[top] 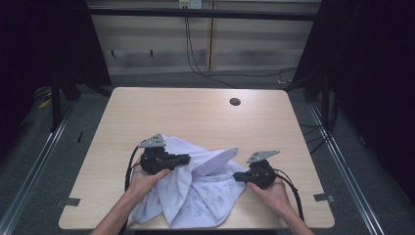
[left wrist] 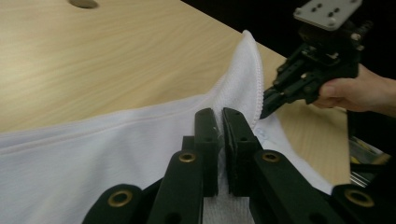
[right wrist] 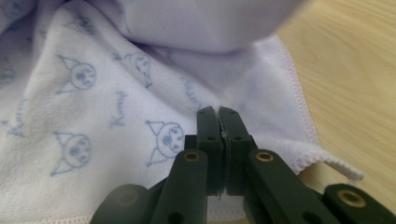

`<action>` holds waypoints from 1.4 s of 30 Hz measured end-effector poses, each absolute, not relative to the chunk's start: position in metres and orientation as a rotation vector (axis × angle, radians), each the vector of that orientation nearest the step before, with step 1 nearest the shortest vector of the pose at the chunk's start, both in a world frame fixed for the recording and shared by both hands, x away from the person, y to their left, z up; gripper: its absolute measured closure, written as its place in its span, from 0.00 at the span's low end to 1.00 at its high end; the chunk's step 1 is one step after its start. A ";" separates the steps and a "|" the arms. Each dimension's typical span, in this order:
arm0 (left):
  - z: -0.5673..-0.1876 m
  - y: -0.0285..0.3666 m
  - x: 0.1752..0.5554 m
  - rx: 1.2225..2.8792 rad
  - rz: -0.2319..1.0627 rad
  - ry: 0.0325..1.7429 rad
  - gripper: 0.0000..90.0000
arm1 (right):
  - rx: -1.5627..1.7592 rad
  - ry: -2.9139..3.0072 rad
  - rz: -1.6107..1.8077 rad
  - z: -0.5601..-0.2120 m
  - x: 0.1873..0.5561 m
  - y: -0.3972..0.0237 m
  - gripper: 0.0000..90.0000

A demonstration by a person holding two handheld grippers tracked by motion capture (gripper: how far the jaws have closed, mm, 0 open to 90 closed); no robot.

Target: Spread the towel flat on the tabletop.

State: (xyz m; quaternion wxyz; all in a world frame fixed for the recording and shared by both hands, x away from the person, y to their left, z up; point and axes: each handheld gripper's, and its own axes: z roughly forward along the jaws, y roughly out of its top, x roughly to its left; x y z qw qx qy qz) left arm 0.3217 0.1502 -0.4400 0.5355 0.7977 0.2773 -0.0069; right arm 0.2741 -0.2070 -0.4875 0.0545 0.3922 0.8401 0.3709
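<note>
The white towel lies bunched by the table's near edge, between both tools. The left tool and the right tool each pinch its cloth.

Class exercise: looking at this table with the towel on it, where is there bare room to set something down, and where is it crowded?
The far half of the table is bare wood, from the towel back to the far edge, apart from the round hole. Narrow bare strips run along the left and right edges. The near middle is crowded: the crumpled towel, with the left gripper and right gripper both shut on it.
</note>
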 end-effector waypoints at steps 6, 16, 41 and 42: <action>-0.422 0.194 0.335 1.749 0.085 0.787 0.94 | 1.241 2.440 1.192 -0.469 0.287 -0.230 0.98; -0.358 0.256 0.370 1.498 0.289 0.938 0.95 | 1.371 2.205 1.110 -0.423 0.332 -0.286 0.98; -0.423 0.264 0.269 1.741 0.108 0.890 0.95 | 1.440 2.121 1.090 -0.452 0.267 -0.319 0.73; -0.423 0.264 0.269 1.741 0.108 0.890 0.95 | 1.435 2.116 1.101 -0.451 0.263 -0.318 0.71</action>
